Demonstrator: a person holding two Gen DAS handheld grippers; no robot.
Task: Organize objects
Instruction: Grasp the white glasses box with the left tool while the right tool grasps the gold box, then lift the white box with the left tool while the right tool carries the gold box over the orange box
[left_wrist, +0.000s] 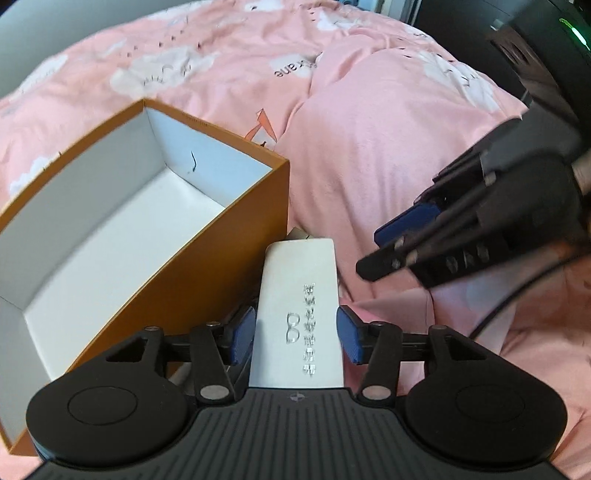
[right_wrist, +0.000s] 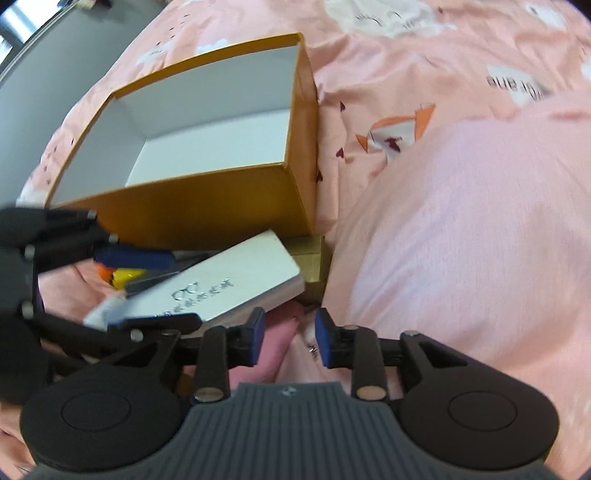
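Observation:
My left gripper (left_wrist: 295, 334) is shut on a white glasses case (left_wrist: 297, 314) with silver print, held beside the near wall of an open orange box (left_wrist: 207, 243) with a white, empty inside. The case (right_wrist: 221, 288) and the box (right_wrist: 207, 199) also show in the right wrist view, with the left gripper (right_wrist: 147, 288) at the case's near end. My right gripper (right_wrist: 290, 341) is open and empty over the pink bedding, right of the case. It shows in the left wrist view (left_wrist: 384, 247) at the right, above the quilt.
A pink printed quilt (left_wrist: 369, 147) covers the bed in soft folds. A gold box (right_wrist: 312, 266) lies under the case beside the orange box. Yellow and orange small items (right_wrist: 122, 275) lie left of it. Dark furniture (left_wrist: 535, 55) stands at the far right.

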